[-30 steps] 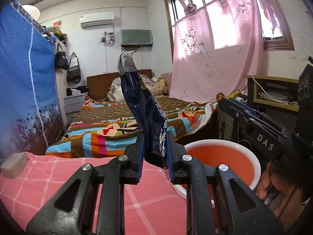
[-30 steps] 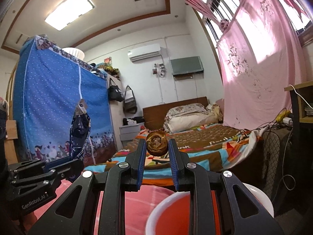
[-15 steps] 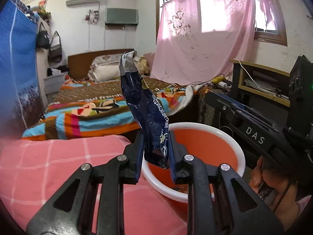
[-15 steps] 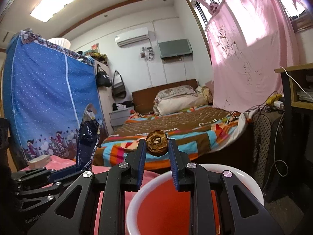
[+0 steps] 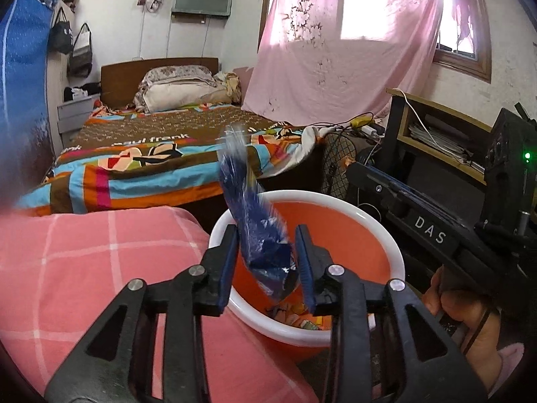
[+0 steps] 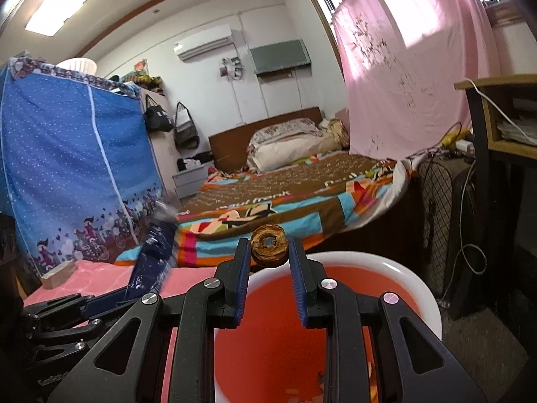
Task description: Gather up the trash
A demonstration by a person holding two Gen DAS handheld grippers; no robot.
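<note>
**Entry: two pieces of trash at the bin, release step**

- **Left gripper** [image 5: 265, 262]: fingers have just been opening and now stand apart. The blue wrapper [image 5: 258, 228] is between them, blurred, apparently loose and dropping; its lower end is already below the rim.
- **Blue wrapper, position:** over the near-left part of the orange bin [image 5: 396, 252], just right of the pink checked surface [image 5: 84, 268]. Seen also from the right wrist view at left [image 6: 154, 262].
- **Right gripper** [image 6: 270, 268]: fingers closed on a small brown ring-shaped scrap [image 6: 269, 250], pinched at its sides, held above the bin's far rim [image 6: 423, 295].
- **Orange bin:** white-rimmed, beside the surface's right edge; some scraps already lie at the bottom [image 5: 298, 319].
- **Background:** bed with striped cover [image 5: 151, 161] far behind; not involved.

**Step in hand (judged):** depositing. The left item is being let go into the bin; the right item is not yet released.

**Next move calls for (judged):** bring the right gripper nearer over the bin's middle, since the ring sits close to the far rim and, being round, could bounce or roll out; then open its fingers. The left gripper needs its fingers wide enough for the wrapper to fall clear.
</note>
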